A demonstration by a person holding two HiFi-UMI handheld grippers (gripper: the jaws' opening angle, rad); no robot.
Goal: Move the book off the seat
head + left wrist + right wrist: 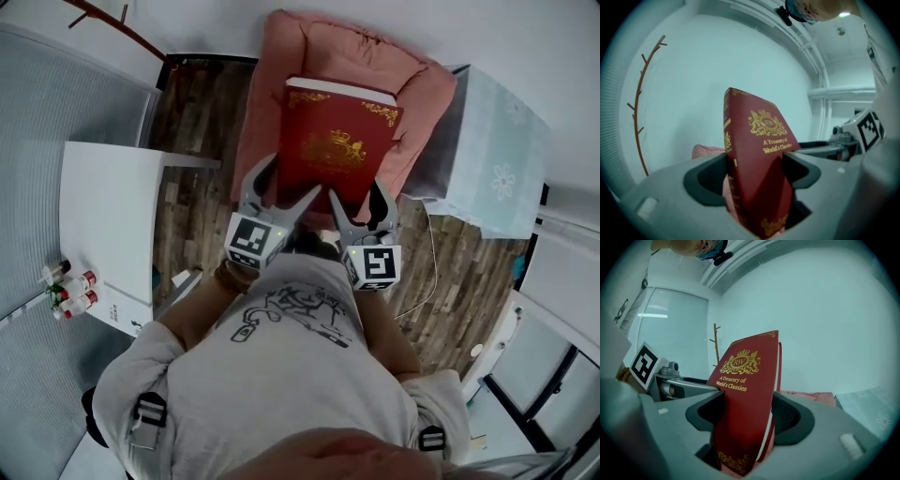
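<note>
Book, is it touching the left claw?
Touching. The left gripper view shows the book wedged in the left claw, which presses on its covers from both sides.

Dark red hardcover book point(336, 141): gold crest, gold title, gold corner ornaments. Closed, front cover up, spine toward 9 o'clock, white page edge at 12 o'clock end. Held clear above seat point(422, 94), 6 o'clock end clamped by left gripper point(281, 187) and right gripper point(361, 202). Seat: pink padded cushion, 12 o'clock of person, below book.
</note>
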